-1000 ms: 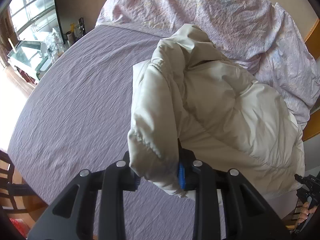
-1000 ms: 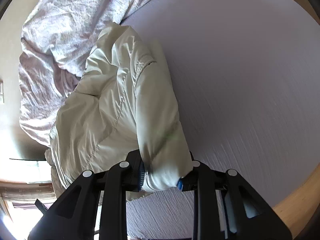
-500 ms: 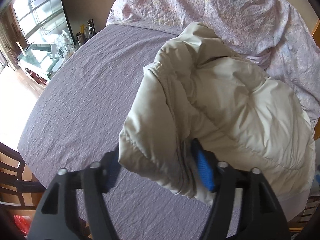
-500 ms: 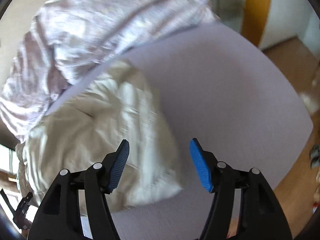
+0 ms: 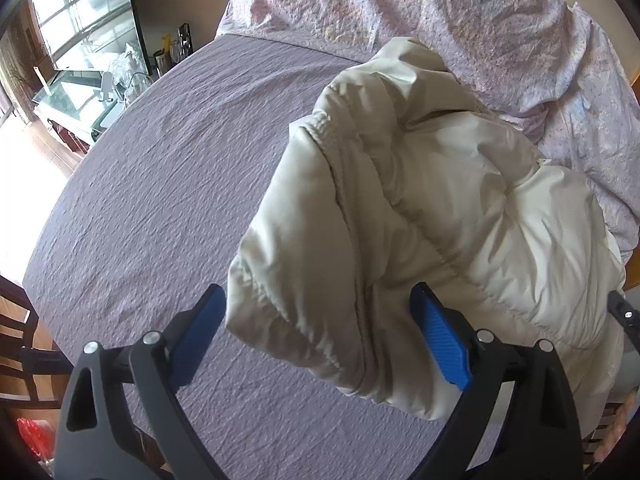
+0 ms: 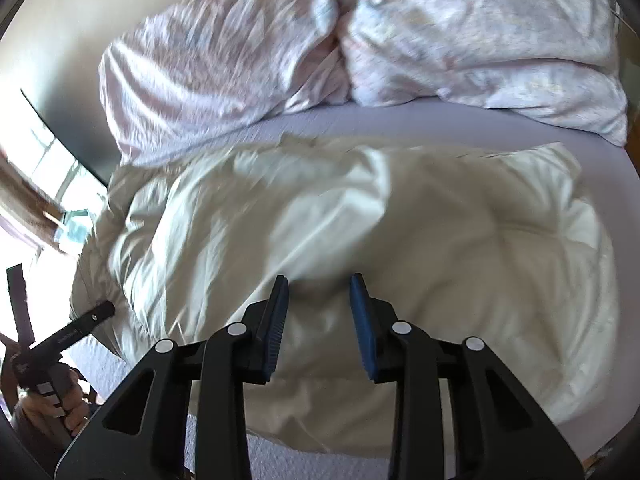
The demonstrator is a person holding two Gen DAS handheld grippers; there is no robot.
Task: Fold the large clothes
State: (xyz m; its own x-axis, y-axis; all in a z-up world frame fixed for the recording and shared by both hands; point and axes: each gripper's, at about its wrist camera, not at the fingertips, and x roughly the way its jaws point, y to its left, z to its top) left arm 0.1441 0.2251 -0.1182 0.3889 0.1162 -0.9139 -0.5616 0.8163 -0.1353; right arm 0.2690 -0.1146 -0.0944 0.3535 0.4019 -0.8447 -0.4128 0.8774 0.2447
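A cream puffer jacket (image 5: pixel 420 200) lies on a bed with a lilac sheet (image 5: pixel 168 184). In the left wrist view my left gripper (image 5: pixel 320 332) is open, its blue pads wide apart on either side of the jacket's sleeve end, which rests loose between them. In the right wrist view my right gripper (image 6: pixel 318 312) is open and empty, hovering over the middle of the jacket (image 6: pixel 360 216), near its front hem. The picture there is blurred. The left gripper (image 6: pixel 96 312) shows at that view's lower left, at the jacket's edge.
A crumpled pink floral duvet (image 5: pixel 440 20) is heaped at the head of the bed, also in the right wrist view (image 6: pixel 360 40). A glass table (image 5: pixel 80 96) with bottles stands by a window at the left. A dark wooden chair (image 5: pixel 16 344) stands at the bed's near left edge.
Both grippers have opened and let go of the jacket's sleeves. The right gripper has swung round to face the jacket and duvet; the left has stayed by the sleeve end.
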